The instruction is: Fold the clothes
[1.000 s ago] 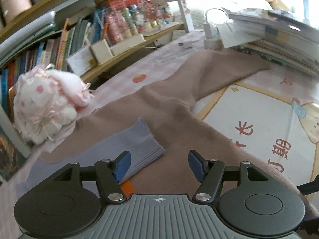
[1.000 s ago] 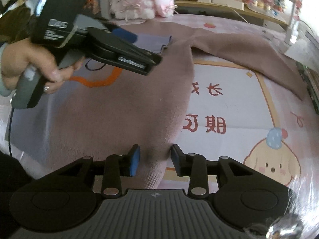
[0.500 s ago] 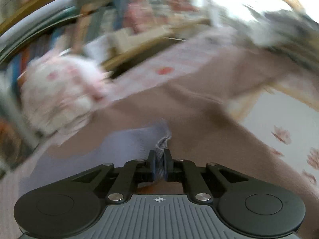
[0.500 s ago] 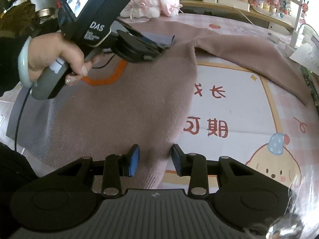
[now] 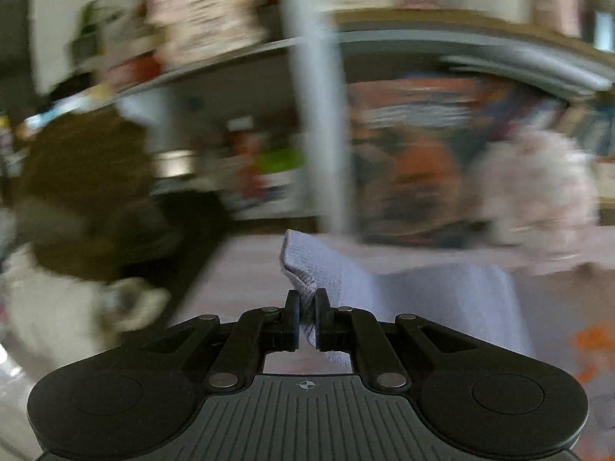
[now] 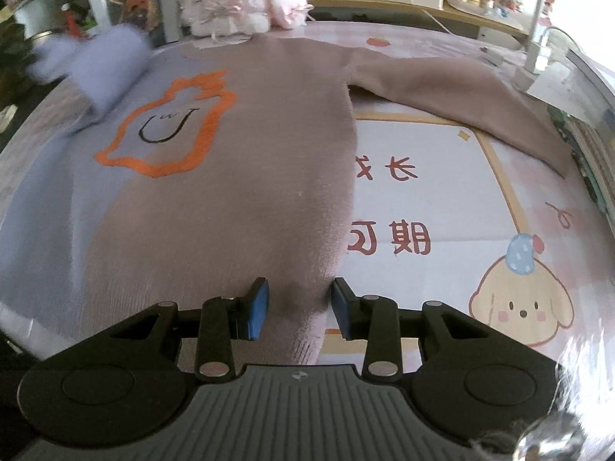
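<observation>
Your left gripper (image 5: 306,320) has jaws pinched on the lilac sleeve (image 5: 384,288), lifted, pic blurry. Sweater (image 6: 246,176) lies flat on table (image 6: 442,199), other sleeve out; right gripper (image 6: 300,305) jaws wide at hem. Folding mostly left, prob.

mat (image 6: 442,176): red Chinese characters, upside down | sweater (image 6: 238,176): "U" outline

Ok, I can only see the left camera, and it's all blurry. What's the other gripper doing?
Observer: The right gripper is open, fingers either side of the brown sweater's near hem.
Operator: Is the other sleeve folded?
Observer: No, the brown sleeve lies stretched out across the cartoon mat.
Operator: Where's my lilac sleeve from there?
Observer: The lilac sleeve is raised at the sweater's far left, beside the orange outline.
</observation>
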Tool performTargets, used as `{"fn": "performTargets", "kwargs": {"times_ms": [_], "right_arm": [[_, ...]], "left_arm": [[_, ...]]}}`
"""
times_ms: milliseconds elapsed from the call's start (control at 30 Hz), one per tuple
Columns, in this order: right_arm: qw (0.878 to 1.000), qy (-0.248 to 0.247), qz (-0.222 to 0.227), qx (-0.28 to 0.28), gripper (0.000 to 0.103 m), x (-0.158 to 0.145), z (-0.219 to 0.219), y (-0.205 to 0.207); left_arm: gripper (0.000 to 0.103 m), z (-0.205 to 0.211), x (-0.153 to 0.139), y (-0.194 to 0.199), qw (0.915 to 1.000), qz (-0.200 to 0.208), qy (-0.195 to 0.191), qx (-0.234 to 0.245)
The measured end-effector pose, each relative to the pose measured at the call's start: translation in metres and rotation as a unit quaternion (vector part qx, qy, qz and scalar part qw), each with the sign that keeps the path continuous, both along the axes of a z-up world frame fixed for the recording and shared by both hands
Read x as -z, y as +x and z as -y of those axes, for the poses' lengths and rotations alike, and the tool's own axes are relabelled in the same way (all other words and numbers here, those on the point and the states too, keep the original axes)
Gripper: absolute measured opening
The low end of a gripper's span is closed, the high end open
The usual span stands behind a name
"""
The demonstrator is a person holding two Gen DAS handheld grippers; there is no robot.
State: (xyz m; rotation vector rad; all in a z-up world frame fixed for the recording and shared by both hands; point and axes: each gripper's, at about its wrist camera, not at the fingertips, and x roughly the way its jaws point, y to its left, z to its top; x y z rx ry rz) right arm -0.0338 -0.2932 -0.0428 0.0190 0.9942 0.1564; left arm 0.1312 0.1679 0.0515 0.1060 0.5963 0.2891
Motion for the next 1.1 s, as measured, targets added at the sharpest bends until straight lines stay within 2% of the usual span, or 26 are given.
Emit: {"fn": "performTargets", "kwargs": {"times_ms": [100,233,467,567,600,667,700,800,900,933,1000,1067,1100], "right_arm": [[1.000,-0.003,-0.004,0.023,0.034,0.000,-0.004,0.000],[0.998,-0.002,-0.011,0.055,0.034,-0.001,-0.008,0.000],[0.994,0.006,-0.017,0.112,0.031,-0.002,-0.015,-0.002],[0.993,0.007,-0.021,0.117,0.030,-0.003,-0.022,-0.005],[0.993,0.005,-0.021,0.116,0.030,-0.003,-0.025,-0.006],[0.993,0.002,-0.020,0.115,0.029,-0.003,-0.031,-0.007],[0.993,0.000,-0.019,0.115,0.029,-0.003,-0.034,-0.007],[0.993,-0.001,-0.015,0.121,0.029,-0.002,-0.036,-0.008],[0.992,-0.001,-0.011,0.127,0.029,-0.002,-0.037,-0.010],[0.992,-0.001,-0.010,0.129,0.029,-0.002,-0.038,-0.010],[0.991,-0.002,-0.006,0.132,0.029,-0.002,-0.038,-0.011],[0.991,-0.002,-0.004,0.136,0.030,-0.002,-0.038,-0.012],[0.990,-0.001,-0.003,0.138,0.030,-0.002,-0.038,-0.012]], "left_arm": [[0.007,-0.044,0.008,-0.006,0.9990,-0.017,0.026,-0.032],[0.008,-0.084,0.018,-0.007,0.9978,-0.031,0.021,-0.055],[0.009,-0.120,0.028,-0.003,0.9982,-0.024,-0.001,-0.055],[0.016,-0.131,0.027,0.000,0.9979,-0.023,-0.006,-0.061],[0.018,-0.134,0.027,0.001,0.9969,-0.033,0.000,-0.071],[0.028,-0.137,0.026,0.000,0.9947,-0.054,0.019,-0.085],[0.029,-0.136,0.026,-0.003,0.9936,-0.063,0.030,-0.089],[0.030,-0.120,0.022,-0.028,0.9963,-0.062,0.030,-0.053],[0.053,-0.086,0.023,-0.060,0.9958,-0.066,-0.051,0.038],[0.055,-0.072,0.028,-0.068,0.9916,-0.076,-0.080,0.068],[0.055,-0.043,0.039,-0.084,0.9779,-0.095,-0.137,0.126],[0.056,-0.017,0.048,-0.093,0.9660,-0.111,-0.164,0.166],[0.057,-0.007,0.052,-0.097,0.9631,-0.116,-0.169,0.175]]}}
